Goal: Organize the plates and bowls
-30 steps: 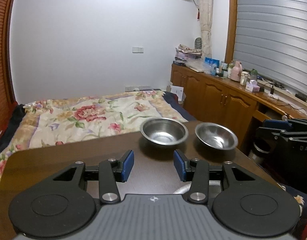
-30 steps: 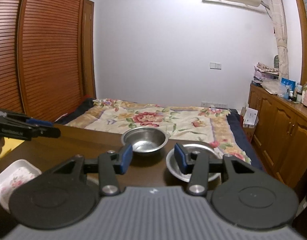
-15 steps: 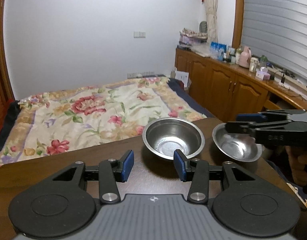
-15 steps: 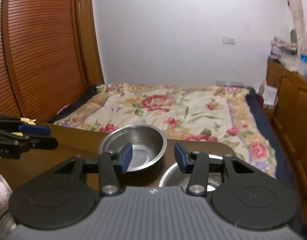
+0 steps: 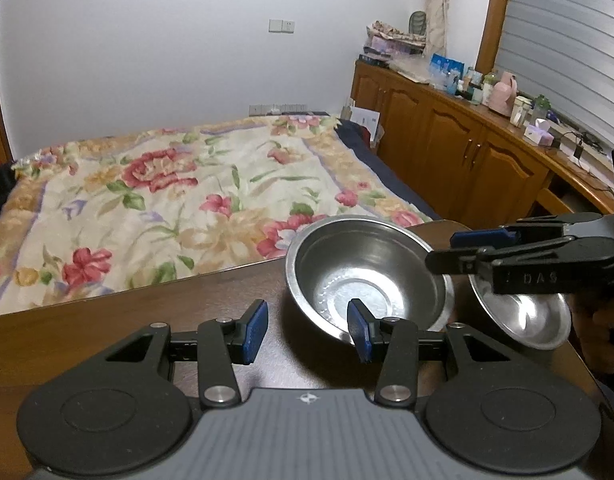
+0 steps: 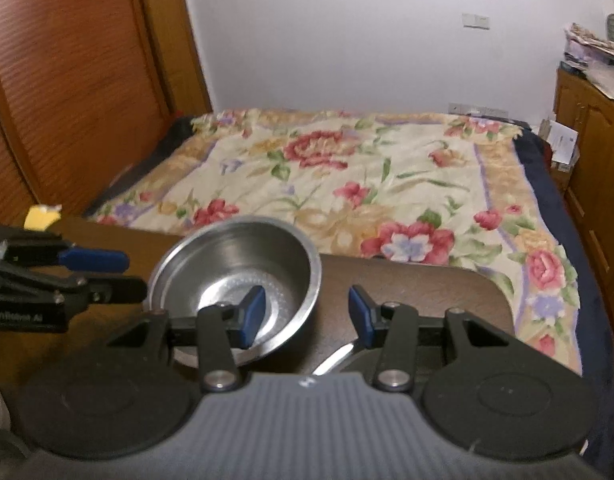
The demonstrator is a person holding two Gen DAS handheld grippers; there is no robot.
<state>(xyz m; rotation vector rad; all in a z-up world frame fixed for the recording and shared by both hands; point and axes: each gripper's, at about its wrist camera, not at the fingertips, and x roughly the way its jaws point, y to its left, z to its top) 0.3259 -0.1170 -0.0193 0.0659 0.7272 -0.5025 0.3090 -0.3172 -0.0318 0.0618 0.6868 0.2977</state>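
Left gripper [image 5: 306, 330] spread wide, low over the dark worktop [image 5: 107, 328]. Deep steel bowl [image 5: 367, 276] just ahead, right of its gap. Right gripper [image 6: 306, 316] gaping too, that bowl ahead-left, shallow steel bowl [image 5: 523, 312] underneath it. Floral bed [image 5: 167, 200] beyond the edge.

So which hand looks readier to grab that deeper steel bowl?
Probably the right. The right gripper is open and appears to straddle the rim of the deep bowl. The left gripper, also open, mostly faces bare table beside it.
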